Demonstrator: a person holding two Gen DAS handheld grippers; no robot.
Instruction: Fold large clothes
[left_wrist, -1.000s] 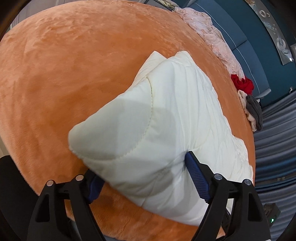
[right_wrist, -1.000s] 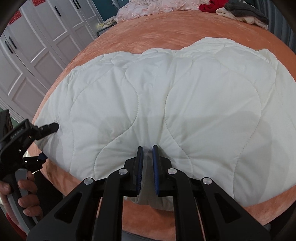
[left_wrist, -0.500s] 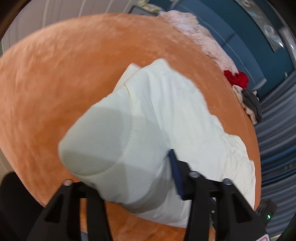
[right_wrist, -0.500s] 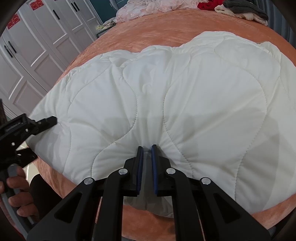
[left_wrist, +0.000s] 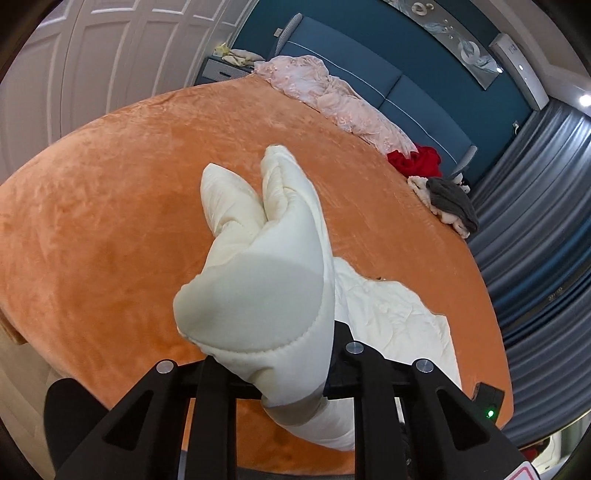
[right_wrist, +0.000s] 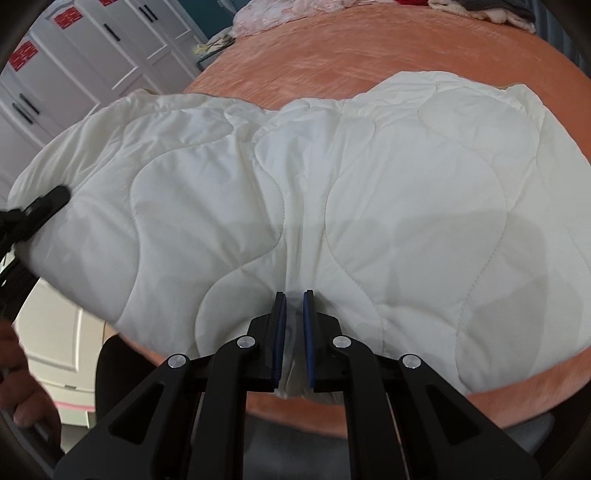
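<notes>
A cream quilted padded garment (right_wrist: 369, 192) lies on the orange bed (right_wrist: 317, 51). My right gripper (right_wrist: 294, 306) is shut on its near edge, a fold of cloth pinched between the blue pads. My left gripper (left_wrist: 273, 365) is shut on the garment's left end (left_wrist: 258, 288) and holds it lifted off the bed (left_wrist: 110, 206); the cloth bulges over the fingers and hides the tips. The left gripper also shows at the left edge of the right wrist view (right_wrist: 40, 206).
A pink lacy cloth (left_wrist: 332, 99), a red garment (left_wrist: 417, 162) and a grey and cream pile (left_wrist: 447, 203) lie at the bed's far edge. A blue headboard (left_wrist: 369, 62) stands behind, grey curtains (left_wrist: 546, 206) at right, white wardrobes (right_wrist: 92, 48) at left.
My left gripper has closed on the garment's left end and raised it off the bed. The right gripper stays shut on the near edge.
</notes>
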